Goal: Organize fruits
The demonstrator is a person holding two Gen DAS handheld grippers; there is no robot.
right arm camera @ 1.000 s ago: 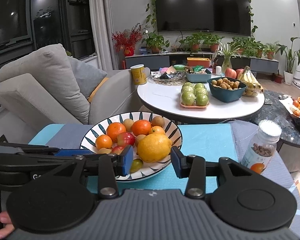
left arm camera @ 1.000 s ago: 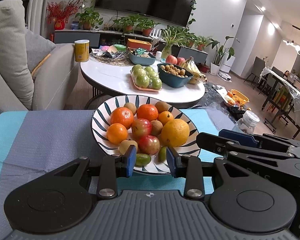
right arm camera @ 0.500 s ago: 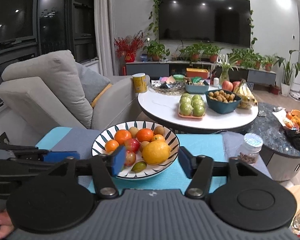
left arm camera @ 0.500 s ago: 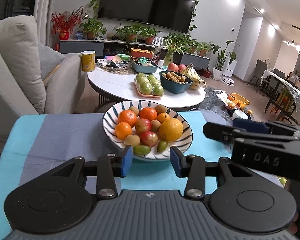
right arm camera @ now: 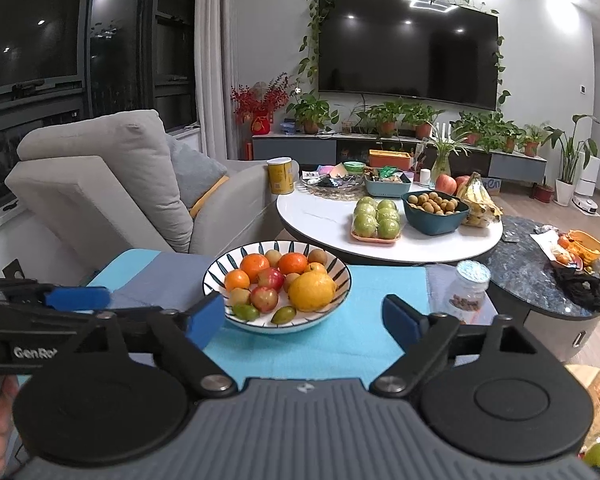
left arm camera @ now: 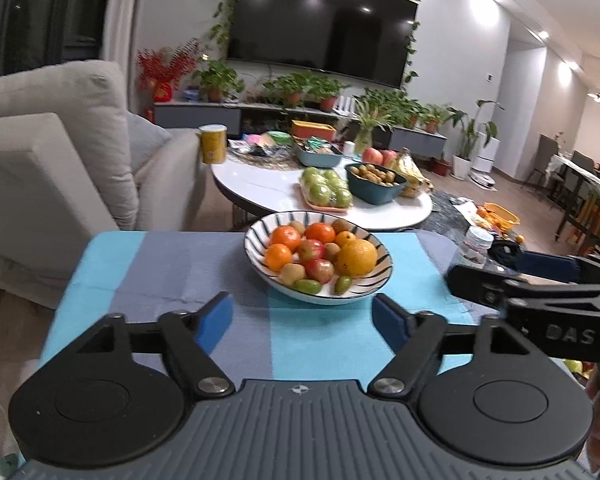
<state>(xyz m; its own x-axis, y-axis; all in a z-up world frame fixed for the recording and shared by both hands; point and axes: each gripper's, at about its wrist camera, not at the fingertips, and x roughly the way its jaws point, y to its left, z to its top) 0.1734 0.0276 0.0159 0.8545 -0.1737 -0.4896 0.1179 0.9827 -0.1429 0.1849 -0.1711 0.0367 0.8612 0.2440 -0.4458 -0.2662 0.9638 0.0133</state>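
A striped bowl stands on the blue and grey cloth. It holds oranges, red apples, kiwis, small green fruits and a large yellow orange. My left gripper is open and empty, drawn back from the bowl's near side. My right gripper is open and empty, also back from the bowl. Each gripper shows at the edge of the other's view.
A clear jar stands on the cloth right of the bowl. Behind is a white round table with green apples, a teal bowl, bananas and a yellow can. A grey sofa is at left. A dark round table is at right.
Both grippers have pulled back and up from the bowl and opened wider. The fruit in the bowl has not moved.
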